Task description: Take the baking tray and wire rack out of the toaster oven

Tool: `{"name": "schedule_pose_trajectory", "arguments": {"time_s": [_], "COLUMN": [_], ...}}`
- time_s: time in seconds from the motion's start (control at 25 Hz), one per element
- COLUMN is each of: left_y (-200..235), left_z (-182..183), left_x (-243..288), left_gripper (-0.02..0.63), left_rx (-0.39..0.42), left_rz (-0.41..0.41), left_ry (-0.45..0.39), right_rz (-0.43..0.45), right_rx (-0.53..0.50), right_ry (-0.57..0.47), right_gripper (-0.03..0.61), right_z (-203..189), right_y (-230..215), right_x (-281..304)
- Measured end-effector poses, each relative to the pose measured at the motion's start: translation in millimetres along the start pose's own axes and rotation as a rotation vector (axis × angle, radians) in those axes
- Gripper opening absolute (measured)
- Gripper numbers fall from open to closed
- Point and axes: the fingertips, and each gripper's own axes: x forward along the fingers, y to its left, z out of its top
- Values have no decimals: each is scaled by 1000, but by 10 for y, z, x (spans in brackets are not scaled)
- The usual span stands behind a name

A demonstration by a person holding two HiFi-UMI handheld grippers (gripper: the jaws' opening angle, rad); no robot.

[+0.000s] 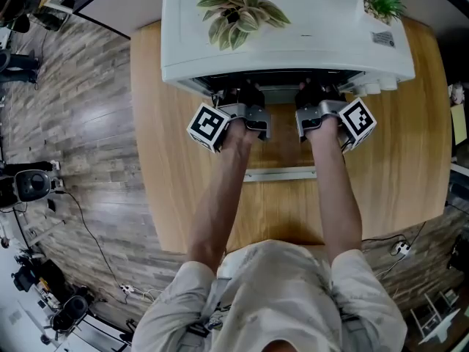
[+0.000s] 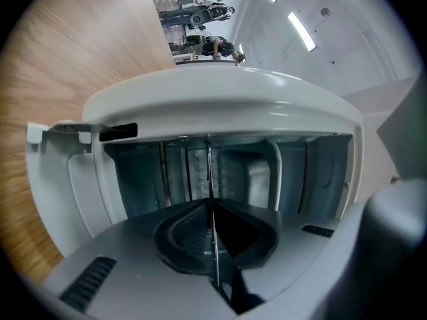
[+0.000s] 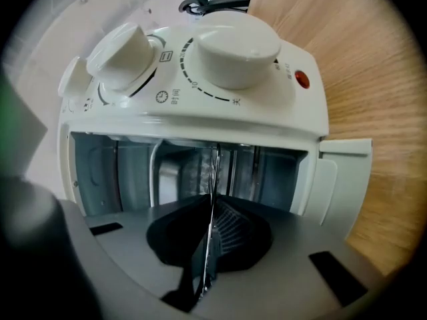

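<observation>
The white toaster oven (image 1: 293, 50) stands on a wooden table (image 1: 165, 167) with its door (image 1: 282, 173) folded down toward me. Both grippers reach level into its open mouth, side by side and rolled onto their sides. My left gripper (image 1: 238, 97) (image 2: 212, 242) is shut on a thin metal edge that looks like the front of the wire rack (image 2: 209, 172), seen edge-on. A little to the right, my right gripper (image 1: 319, 97) (image 3: 212, 242) is shut on the same thin edge (image 3: 215, 172). The baking tray I cannot make out in the dark cavity.
Two potted plants (image 1: 236, 9) (image 1: 381, 2) sit on top of the oven. Its two white knobs (image 3: 237, 49) (image 3: 123, 55) and a red lamp (image 3: 302, 79) are just beside my right gripper. Cables and equipment lie on the floor (image 1: 44, 189) at the left.
</observation>
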Motion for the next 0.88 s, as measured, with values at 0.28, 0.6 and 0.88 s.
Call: {"name": "schedule_pose_trajectory", "arguments": {"time_s": [0.28,0.6,0.88], "left_y": [58,16,50], "left_z": [-3,-51,-104], "left_x": [-39,-143,-352], "left_gripper": [23,23,21], "left_rx": [-4,-25,-6], "left_rz": [41,19,50], "left_ry": [5,15,25], "right_rz": [4,-2,-14], "right_rx": [2,-27,-43], "right_ry": [-8,6,22], "right_gripper": [37,37,38], "right_z": [-3,-41,-98], "right_y": [-8,-17,-31], "right_x": [-23,-145,-345]}}
